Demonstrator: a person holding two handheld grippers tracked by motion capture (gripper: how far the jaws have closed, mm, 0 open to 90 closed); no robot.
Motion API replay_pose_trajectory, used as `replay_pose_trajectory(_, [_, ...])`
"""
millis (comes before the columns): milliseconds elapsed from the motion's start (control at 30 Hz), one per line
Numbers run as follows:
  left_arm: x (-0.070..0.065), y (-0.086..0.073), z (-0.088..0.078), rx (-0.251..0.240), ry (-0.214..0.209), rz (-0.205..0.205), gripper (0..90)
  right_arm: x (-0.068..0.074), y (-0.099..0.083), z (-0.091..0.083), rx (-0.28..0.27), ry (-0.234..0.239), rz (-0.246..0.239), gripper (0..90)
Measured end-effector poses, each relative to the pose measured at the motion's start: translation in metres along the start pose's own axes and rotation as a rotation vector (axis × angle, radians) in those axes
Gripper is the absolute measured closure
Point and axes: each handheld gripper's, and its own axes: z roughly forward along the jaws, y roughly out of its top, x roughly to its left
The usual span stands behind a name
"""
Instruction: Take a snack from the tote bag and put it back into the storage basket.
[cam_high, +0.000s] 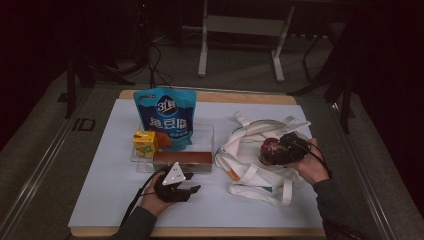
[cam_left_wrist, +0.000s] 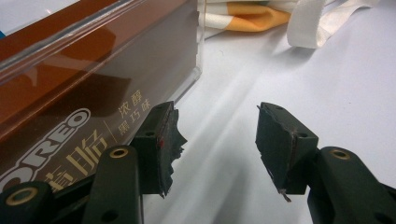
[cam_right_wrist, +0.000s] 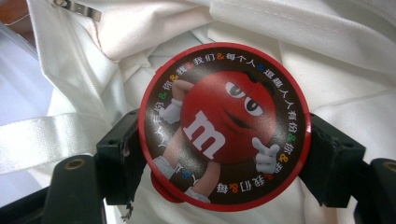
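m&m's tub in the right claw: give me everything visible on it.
The M&M's tub is a round container with a red rim and a dark lid printed with the red M&M character, a white "m" and a ring of Chinese text. It looks like plastic. The lid is on and faces the right gripper camera. The right claw clamps it from both sides, over the white tote bag. In the high view it sits at the bag's middle.

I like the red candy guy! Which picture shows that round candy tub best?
The right gripper view: the candy tub sits close up, lid facing the camera, between the right gripper jaws above the white bag. In the high view it is a small dark red blob.
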Motion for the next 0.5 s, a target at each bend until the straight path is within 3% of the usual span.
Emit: replay_pose_trajectory(500, [0.0001,0.0000,0.0000,-0.001,0.000,0.000,47.6,0.0099,0.0096,-0.0024,-0.003,0.014,-0.033,25.1])
